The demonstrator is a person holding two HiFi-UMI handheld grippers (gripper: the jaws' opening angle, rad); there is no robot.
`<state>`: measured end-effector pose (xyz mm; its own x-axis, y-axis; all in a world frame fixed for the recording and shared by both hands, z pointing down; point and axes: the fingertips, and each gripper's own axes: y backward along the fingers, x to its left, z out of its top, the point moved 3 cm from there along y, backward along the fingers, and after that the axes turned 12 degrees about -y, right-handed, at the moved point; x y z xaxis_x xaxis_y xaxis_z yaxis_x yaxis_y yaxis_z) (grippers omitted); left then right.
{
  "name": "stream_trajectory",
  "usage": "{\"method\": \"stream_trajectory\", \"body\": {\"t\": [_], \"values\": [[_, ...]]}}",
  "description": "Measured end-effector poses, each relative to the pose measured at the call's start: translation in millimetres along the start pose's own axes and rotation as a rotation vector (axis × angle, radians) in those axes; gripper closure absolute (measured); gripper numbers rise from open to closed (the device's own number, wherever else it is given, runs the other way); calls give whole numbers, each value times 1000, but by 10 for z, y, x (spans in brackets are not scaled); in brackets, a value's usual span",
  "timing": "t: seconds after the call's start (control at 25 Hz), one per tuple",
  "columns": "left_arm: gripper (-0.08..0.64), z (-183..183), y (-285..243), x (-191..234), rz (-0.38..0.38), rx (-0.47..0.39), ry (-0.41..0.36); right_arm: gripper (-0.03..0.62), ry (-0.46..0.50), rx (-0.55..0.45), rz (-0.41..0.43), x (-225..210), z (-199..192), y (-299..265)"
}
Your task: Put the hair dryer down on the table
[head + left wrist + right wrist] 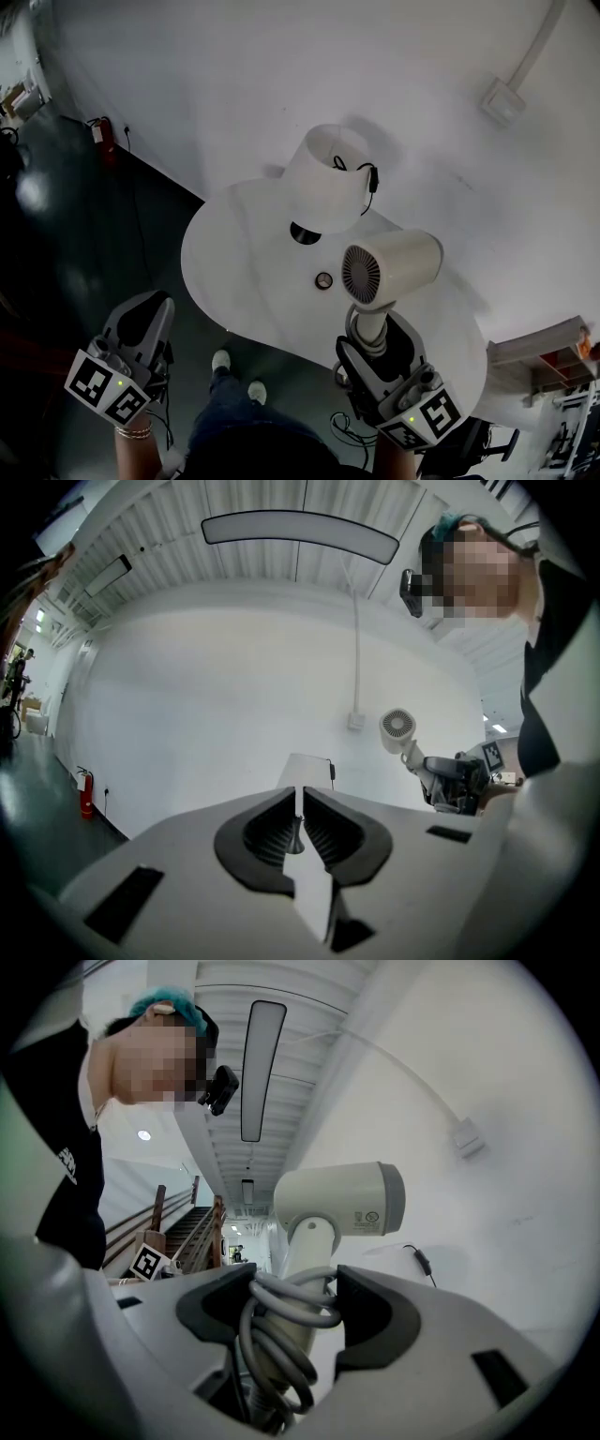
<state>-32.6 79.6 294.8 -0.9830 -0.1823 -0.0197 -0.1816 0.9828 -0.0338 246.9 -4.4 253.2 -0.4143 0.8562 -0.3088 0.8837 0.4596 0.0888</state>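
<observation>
Right gripper (292, 1302) fingers (370, 1312) clamp hair dryer (342, 1199) handle, cord coils (281, 1321) clearest in its own view; left gripper (300, 822) fingers together

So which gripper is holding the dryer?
The right gripper: it is shut on the handle of the dryer, held upright. The left gripper is shut on nothing.

No legible text anywhere. A small printed label (367, 1219) sits on the barrel of the cream plastic hair dryer (328, 1194), just above the jaws of the right gripper (295, 1288) (print too small to read). That gripper's black-and-white marker cube (427, 417): square patterns only, no characters.
</observation>
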Motion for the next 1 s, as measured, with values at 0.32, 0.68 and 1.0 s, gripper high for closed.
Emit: {"method": "stream_trajectory", "body": {"t": [0.32, 0.68, 1.0], "values": [[522, -72, -141, 234, -5, 3, 18, 307, 3, 7, 18, -12, -57, -293], [521, -54, -476, 816, -15, -15, 25, 307, 12, 34, 63, 66, -63, -1000], [522, -33, -834, 1406, -28, -7, 43, 307, 41, 43, 96, 86, -8, -1691]]}}
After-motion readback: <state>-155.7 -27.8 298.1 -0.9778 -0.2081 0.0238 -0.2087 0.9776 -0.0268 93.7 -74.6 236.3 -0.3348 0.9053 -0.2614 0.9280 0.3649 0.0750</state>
